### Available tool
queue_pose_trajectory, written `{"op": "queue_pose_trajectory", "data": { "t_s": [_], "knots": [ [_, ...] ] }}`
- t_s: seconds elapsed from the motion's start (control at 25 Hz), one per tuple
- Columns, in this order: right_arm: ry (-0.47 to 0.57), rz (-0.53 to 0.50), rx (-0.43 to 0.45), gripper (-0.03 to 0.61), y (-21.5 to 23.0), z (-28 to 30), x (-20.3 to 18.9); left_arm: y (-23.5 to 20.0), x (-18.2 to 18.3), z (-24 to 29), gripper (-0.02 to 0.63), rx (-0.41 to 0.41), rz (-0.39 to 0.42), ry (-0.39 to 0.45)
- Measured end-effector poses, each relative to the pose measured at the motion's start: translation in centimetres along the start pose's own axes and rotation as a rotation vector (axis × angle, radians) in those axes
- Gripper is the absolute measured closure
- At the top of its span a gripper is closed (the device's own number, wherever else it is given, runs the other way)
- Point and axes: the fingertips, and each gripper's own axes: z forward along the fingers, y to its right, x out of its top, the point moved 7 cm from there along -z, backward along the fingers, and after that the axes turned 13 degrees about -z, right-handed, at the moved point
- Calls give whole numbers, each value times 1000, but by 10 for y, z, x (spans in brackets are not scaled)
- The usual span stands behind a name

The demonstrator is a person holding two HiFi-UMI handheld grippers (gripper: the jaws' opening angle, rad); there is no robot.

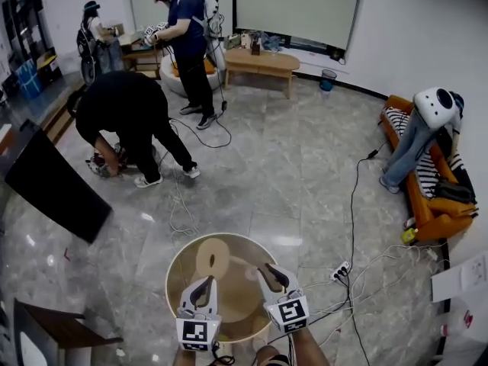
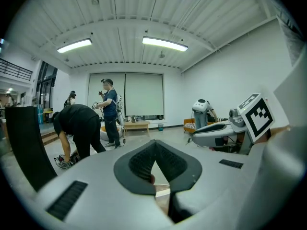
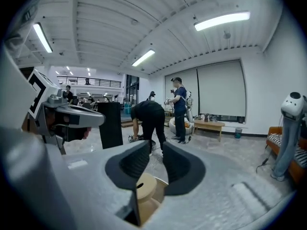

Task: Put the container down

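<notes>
Above container (image 1: pixel 232 302): left gripper (image 1: pixel 204 284) closed, right gripper (image 1: pixel 273 271) ajar.

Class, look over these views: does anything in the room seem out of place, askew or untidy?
Yes. Loose cables sprawl tangled across the floor around a power strip, right of the round wooden container: a likely trip hazard. A white-headed figure in jeans slumps over the orange sofa.
</notes>
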Motion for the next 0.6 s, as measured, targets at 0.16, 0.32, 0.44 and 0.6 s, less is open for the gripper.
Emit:
{"op": "queue_pose_trajectory", "data": {
  "t_s": [0.16, 0.32, 0.44, 0.6],
  "knots": [
    [2, -4, -64, 502, -13, -35, 26, -1, 18, -39, 595, -5, 8, 20],
    [9, -8, -116, 509, -30, -71, 53, -1, 32, -77, 595, -16, 20, 30],
    [13, -2, -164, 517, -40, -100, 66, 3, 38, -101, 595, -37, 34, 28],
    [12, 11, -229, 521, -50, -143, 74, 18, 41, -127, 595, -70, 51, 28]
  ]
}}
